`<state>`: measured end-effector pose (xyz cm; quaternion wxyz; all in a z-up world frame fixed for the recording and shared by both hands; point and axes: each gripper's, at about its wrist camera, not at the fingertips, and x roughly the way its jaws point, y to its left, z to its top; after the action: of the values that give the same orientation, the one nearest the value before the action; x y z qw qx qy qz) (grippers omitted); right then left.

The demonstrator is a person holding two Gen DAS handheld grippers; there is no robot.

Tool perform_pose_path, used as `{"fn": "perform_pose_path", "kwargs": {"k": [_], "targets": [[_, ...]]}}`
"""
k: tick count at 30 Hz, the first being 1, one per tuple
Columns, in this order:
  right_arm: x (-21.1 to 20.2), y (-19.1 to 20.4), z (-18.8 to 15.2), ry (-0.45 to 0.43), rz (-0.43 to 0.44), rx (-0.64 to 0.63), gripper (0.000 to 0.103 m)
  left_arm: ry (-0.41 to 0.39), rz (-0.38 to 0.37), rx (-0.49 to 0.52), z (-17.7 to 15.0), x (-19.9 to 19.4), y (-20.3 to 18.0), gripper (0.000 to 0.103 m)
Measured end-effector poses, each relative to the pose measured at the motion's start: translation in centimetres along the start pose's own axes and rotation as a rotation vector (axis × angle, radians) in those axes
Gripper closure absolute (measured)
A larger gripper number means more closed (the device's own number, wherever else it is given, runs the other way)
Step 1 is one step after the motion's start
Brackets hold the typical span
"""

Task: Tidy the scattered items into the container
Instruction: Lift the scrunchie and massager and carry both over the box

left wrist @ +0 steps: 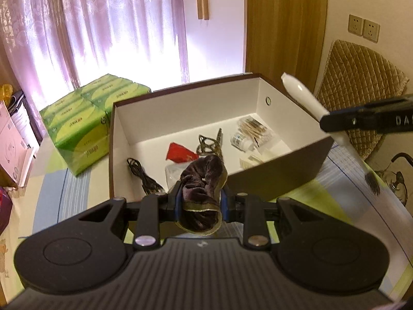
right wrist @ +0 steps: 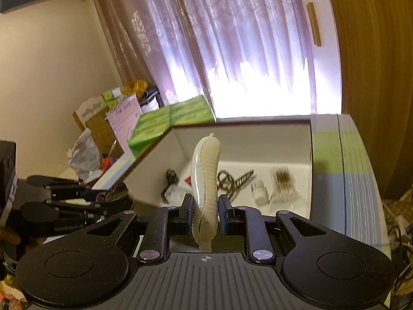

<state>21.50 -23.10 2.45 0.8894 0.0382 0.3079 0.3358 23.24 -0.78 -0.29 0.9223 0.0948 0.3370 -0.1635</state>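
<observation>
Between the left gripper [left wrist: 201,201] pads sits a bunched dark velvet scrunchie [left wrist: 202,188], clamped; the right gripper [right wrist: 206,211] is closed on a white brush handle [right wrist: 205,178]. Both hang at the near rim of the box [left wrist: 278,175] (several items already inside). Step in hand: transport. Next, judged: advance over the opening, then release.

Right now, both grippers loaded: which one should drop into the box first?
Left, probably. The left gripper holds the dark velvet scrunchie right at the box near wall. The right gripper holds the white toothbrush and seems farther back from the rim.
</observation>
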Motion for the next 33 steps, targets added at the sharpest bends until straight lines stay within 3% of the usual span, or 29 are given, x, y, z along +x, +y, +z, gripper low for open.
{"fn": "perform_pose_path", "kwargs": {"k": [14, 33], "targets": [[1.6, -0.9, 4.2, -0.071, -0.031, -0.047, 0.080, -0.045, 0.019, -0.011, 2.3, 0.6, 1.8, 0.079], [5.5, -2.9, 5.4, -0.055, -0.092, -0.056, 0.080, -0.071, 0.054, -0.006, 5.4, 3.1, 3.8, 0.079]]}}
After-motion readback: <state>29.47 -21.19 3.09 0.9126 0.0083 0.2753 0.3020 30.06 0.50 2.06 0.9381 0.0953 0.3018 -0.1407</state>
